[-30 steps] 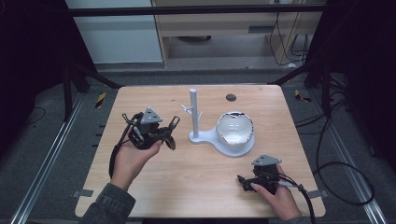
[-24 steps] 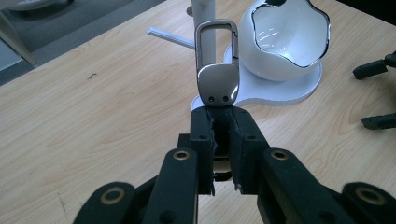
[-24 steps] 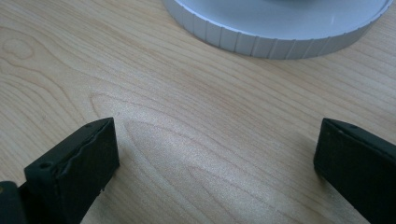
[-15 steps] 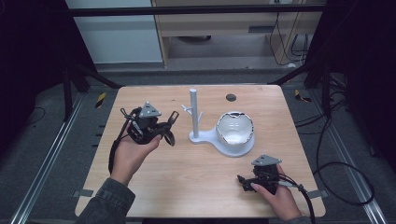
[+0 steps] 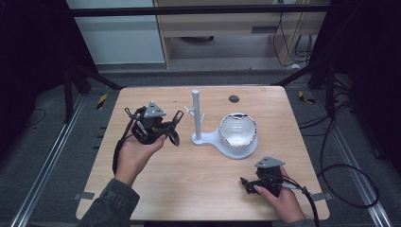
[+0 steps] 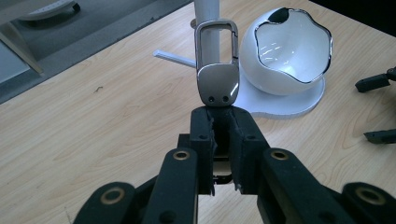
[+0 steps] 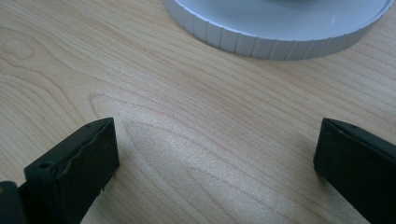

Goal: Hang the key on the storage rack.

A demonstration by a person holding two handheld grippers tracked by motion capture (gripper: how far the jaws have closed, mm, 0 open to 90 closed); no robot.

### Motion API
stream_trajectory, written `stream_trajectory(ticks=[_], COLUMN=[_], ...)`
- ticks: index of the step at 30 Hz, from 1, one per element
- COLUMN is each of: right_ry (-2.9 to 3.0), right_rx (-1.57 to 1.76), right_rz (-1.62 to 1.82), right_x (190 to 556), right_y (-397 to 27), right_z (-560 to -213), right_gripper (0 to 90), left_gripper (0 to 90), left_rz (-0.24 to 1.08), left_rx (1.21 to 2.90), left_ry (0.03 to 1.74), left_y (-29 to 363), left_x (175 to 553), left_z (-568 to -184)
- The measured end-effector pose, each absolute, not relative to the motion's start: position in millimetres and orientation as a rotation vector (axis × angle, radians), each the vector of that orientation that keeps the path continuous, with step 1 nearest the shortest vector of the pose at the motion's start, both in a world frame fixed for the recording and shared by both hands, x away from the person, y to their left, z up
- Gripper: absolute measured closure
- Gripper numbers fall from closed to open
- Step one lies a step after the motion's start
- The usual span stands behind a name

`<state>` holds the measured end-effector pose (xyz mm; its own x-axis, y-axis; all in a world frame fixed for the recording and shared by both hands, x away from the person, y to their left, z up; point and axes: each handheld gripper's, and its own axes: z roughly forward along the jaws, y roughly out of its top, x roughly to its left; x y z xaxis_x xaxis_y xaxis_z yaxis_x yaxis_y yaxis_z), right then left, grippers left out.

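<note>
A silver metal clip [image 6: 217, 63] with an oblong loop stands up from my left gripper [image 6: 219, 135], whose jaws are shut on its lower end. In the high view the left gripper [image 5: 175, 128] hovers above the table, just left of a white stand's post [image 5: 196, 113]. The post has small side pegs and shares a flat base [image 5: 208, 140] with a white bowl [image 5: 239, 130] that has a wavy silver rim. My right gripper [image 5: 246, 183] rests low on the table at the front right. It stands open [image 7: 215, 158] over bare wood, just short of the base's ribbed edge [image 7: 280, 42].
A small dark round spot [image 5: 233, 99] lies on the wooden table [image 5: 198, 189] behind the bowl. Dark floor and metal rails surround the table. In the left gripper view the bowl [image 6: 289, 51] sits right of the clip, with the other gripper's black tips [image 6: 373, 84] beyond it.
My left gripper has risen slightly and shifted a little away from the person with the clip still in it. The right gripper has stayed put.
</note>
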<state>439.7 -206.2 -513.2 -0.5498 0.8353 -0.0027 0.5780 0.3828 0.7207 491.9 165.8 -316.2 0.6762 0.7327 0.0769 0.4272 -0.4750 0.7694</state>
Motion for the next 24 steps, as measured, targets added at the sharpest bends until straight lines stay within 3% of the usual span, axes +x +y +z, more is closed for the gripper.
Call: stream_trajectory(ticks=[24], right_ry=[2.281], right_rx=[1.228], right_rz=[0.969], right_x=[439.6], right_y=[-206.2], right_z=[-513.2], right_gripper=[0.5], left_gripper=[80.2], left_rz=[0.503], left_rx=[2.118], left_ry=[0.894], left_y=[154.7], left_x=[504.3], left_z=[-321.5])
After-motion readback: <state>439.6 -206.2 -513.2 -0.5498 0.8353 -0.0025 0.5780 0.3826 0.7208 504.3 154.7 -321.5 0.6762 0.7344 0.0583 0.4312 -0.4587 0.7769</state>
